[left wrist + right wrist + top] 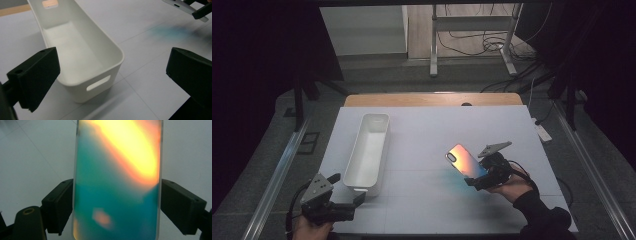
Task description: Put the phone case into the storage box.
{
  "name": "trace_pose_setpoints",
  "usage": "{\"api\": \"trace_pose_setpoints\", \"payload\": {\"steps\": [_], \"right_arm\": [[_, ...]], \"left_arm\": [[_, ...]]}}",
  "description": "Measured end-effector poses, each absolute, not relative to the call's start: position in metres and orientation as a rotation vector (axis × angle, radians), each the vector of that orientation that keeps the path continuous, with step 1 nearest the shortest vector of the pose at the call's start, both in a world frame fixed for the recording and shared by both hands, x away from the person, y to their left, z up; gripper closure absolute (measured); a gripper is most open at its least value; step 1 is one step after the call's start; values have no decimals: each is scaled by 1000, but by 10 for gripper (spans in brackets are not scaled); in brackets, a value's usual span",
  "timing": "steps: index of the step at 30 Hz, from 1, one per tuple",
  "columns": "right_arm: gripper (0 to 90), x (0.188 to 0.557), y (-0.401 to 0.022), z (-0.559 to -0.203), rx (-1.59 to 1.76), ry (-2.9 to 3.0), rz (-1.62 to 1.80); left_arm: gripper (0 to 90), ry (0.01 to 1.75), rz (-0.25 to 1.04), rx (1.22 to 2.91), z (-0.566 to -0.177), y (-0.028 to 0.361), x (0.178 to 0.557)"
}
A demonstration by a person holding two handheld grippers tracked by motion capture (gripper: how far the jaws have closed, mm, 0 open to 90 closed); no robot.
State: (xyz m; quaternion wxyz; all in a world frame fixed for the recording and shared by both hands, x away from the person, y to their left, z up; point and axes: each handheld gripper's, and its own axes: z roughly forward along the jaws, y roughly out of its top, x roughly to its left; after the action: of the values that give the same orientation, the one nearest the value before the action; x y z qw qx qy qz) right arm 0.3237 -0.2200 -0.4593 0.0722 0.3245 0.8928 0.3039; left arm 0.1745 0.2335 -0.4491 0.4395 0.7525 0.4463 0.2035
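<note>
- High view: at lower right of the frame we see the right gripper clamped on the long edges of a phone case, an iridescent one shading from orange to blue, held tilted above the white table. A long white bin stands left of centre, nothing in it. At lower left the left gripper waits just beside the bin's near end, its jaws spread and carrying nothing.

- Left gripper view: we look between two black jaws standing wide apart at the bin, bare inside, with a handle slot in its near wall. In the upper right corner an edge of the phone case shows in the other claw.

- Right gripper view: the phone case runs up the middle of the frame, and both jaws press its sides near the lower end, so the grip looks firm.

- Progress, as we judge it: the case is picked up and clear of the table; carrying it over to the bin and setting it inside is not yet done.
</note>
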Motion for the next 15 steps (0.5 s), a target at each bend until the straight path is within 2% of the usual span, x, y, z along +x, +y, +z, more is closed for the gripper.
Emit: {"api": "trace_pose_setpoints", "payload": {"steps": [15], "right_arm": [[171,320,-220,-448,937,2677,1018]], "left_arm": [[1,1029,464,1840,-438,221,196]]}}
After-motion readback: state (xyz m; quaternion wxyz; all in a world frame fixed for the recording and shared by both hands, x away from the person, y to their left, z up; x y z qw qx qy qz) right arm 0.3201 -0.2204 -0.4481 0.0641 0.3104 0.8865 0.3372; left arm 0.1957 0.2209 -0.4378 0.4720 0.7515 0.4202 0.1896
